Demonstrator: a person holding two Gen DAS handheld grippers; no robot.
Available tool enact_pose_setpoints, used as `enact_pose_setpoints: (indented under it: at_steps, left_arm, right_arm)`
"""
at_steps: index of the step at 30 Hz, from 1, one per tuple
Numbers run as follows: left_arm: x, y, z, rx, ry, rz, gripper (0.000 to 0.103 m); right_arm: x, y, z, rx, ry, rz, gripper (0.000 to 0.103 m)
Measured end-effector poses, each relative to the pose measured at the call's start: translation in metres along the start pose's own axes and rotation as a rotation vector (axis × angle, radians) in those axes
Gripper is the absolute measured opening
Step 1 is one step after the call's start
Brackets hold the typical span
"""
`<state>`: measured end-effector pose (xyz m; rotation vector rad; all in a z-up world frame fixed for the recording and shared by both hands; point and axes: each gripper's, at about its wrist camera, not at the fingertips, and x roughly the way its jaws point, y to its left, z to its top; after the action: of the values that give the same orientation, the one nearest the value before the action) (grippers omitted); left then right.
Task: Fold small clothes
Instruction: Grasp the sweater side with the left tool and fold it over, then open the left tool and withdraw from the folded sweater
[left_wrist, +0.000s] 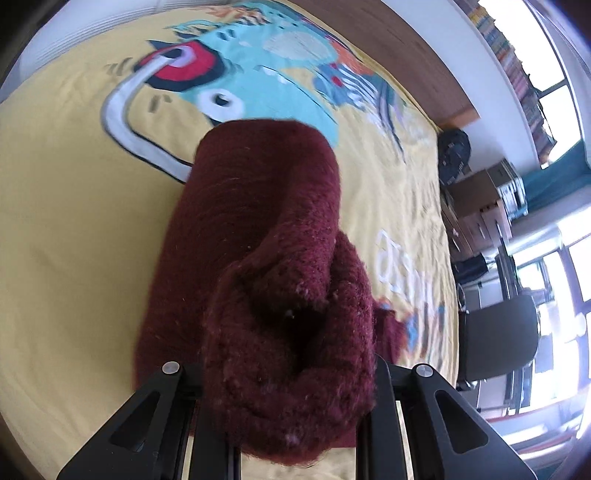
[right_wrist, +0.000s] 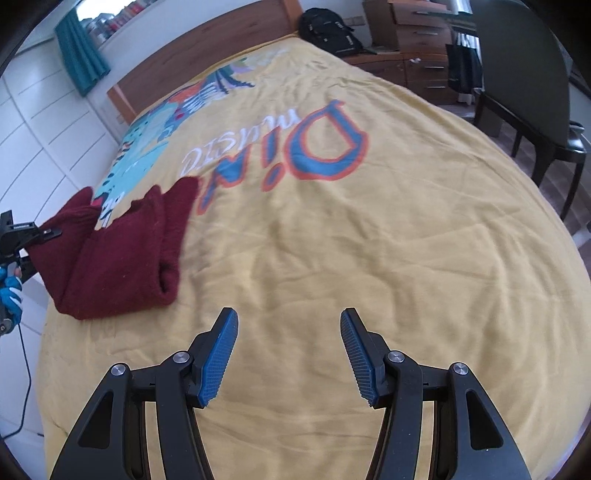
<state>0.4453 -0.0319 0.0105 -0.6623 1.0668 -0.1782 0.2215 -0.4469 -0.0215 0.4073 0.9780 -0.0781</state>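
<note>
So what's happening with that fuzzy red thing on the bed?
A person is folding a small dark red knitted garment on a bed with a yellow dinosaur cover, holding a gripper in each hand. The left gripper has its jaws shut on one bunched end of the garment and holds that end up, while the rest trails down onto the cover. The right gripper hangs over bare cover with its jaws open, holding nothing.
</note>
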Motion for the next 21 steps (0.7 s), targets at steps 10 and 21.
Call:
enact_pose_setpoints:
  at_steps: [10, 21]
  left_arm:
    - [0.057, -0.116, -0.065, 0.130, 0.108, -0.117, 0.015]
    - [0.138, -0.141, -0.159, 0.414, 0.218, 0.168, 0.015]
  right_arm:
    - [-0.023, -0.046, -0.008, 0.058, -0.038, -0.023, 0.059]
    - [-0.035, -0.085, -0.026, 0.112, -0.037, -0.053, 0.059]
